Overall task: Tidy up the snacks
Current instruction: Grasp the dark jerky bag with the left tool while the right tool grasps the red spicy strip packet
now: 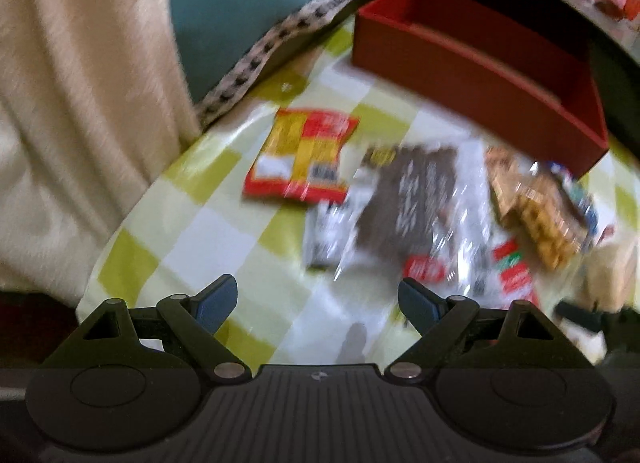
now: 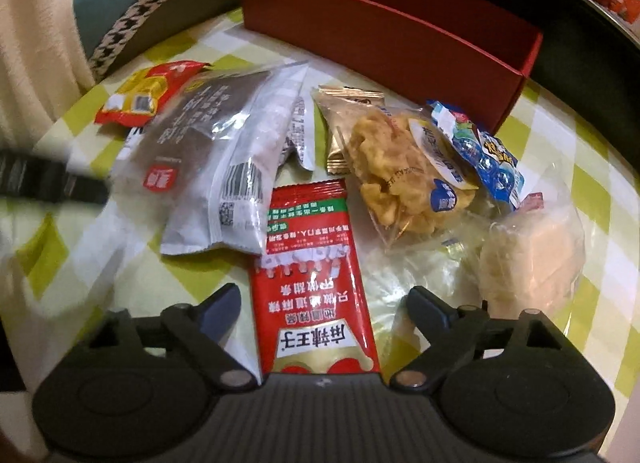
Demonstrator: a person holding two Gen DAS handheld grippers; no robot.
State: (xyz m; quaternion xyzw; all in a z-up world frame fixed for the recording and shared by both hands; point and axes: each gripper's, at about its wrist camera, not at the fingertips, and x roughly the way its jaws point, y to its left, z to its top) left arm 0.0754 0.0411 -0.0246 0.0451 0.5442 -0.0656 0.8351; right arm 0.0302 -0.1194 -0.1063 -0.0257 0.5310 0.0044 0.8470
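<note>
L gripper (image 1: 318, 305) & R gripper (image 2: 323, 309): jaws wide apart.

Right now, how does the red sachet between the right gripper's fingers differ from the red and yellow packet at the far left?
The red sachet is long and narrow, lying between the open right gripper fingers. The red and yellow packet is squarer, farther away, partly tucked under the grey bag. Both lie flat on the checked tablecloth, outside the red box.
</note>
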